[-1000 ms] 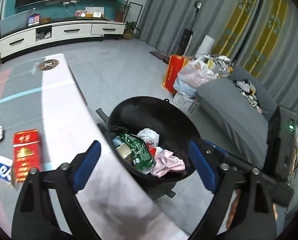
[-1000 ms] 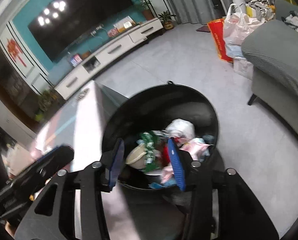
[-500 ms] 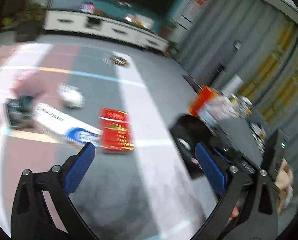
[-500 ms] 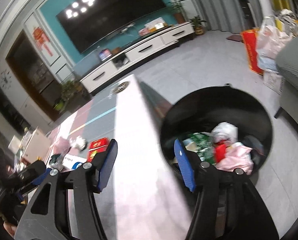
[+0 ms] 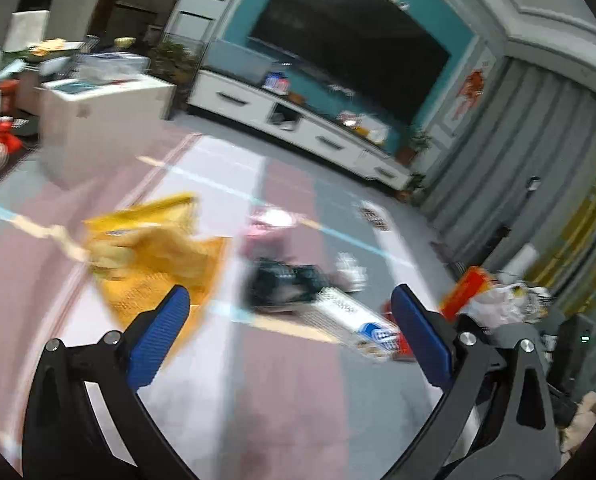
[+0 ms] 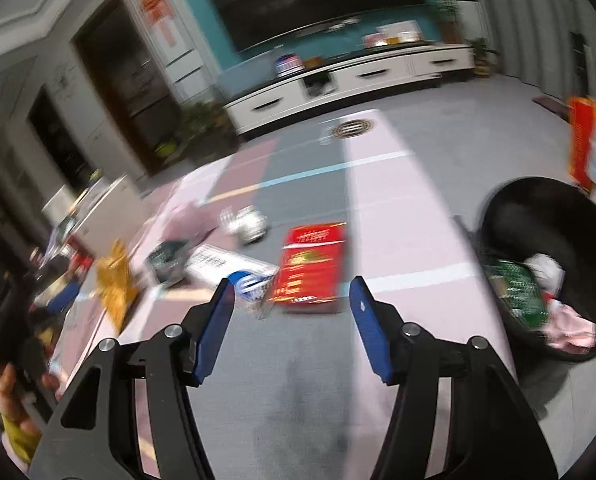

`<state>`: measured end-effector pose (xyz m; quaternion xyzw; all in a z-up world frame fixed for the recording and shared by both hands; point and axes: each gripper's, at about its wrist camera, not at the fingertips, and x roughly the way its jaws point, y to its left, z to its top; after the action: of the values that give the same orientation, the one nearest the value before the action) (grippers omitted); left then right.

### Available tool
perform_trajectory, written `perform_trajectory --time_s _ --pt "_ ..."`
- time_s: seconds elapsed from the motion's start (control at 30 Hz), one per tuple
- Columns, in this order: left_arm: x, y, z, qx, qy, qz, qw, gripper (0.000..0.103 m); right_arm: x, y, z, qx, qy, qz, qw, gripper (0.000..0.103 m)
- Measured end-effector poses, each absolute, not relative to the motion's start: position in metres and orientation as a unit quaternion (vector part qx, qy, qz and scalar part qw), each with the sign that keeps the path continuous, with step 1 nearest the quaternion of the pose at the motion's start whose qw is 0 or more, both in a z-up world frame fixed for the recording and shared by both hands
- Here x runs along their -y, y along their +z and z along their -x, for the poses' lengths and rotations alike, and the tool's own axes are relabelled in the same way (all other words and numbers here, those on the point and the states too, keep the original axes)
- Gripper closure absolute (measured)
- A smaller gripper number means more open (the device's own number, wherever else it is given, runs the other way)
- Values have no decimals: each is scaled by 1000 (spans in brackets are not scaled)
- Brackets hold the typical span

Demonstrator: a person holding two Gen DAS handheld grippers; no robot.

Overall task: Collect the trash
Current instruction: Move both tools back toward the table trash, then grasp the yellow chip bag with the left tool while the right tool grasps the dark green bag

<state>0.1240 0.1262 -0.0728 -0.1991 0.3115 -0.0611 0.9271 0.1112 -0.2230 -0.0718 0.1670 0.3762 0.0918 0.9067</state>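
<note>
Both grippers hang above the pink-and-grey floor mat, and nothing is in either one. The left gripper has its blue pads spread wide apart after just opening out, with only bare mat between them. The right gripper has its jaws about halfway apart, having also just been opening, empty too.

In the left wrist view the trash lies scattered and blurred. A crumpled yellow bag sits at ten o'clock from the left pad, its lower corner running behind that pad. A dark green packet lies at twelve o'clock between the fingers, with something pink just beyond it. A white and blue box stretches toward the right pad at about two o'clock.

In the right wrist view a red carton lies flat at twelve o'clock, just past the fingertips. The white and blue box touches its left edge at about eleven o'clock. A white crumpled wad sits beyond them. The yellow bag is out at nine o'clock. The black trash bin stands at three o'clock off the mat's edge, and it already holds a green packet, white paper and pink wrapping. A hand shows at the lower left edge, at eight o'clock.
</note>
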Motion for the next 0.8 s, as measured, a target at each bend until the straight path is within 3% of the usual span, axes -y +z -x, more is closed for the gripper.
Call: perform_trajectory --time_s 0.3,0.8 --pt "-173 -94 -150 -341 30 222 913 3 123 -82 -129 -389 198 -110 893 40" --pt "-191 -120 -184 -368 67 267 888 3 68 -87 -210 -402 179 -99 893 40"
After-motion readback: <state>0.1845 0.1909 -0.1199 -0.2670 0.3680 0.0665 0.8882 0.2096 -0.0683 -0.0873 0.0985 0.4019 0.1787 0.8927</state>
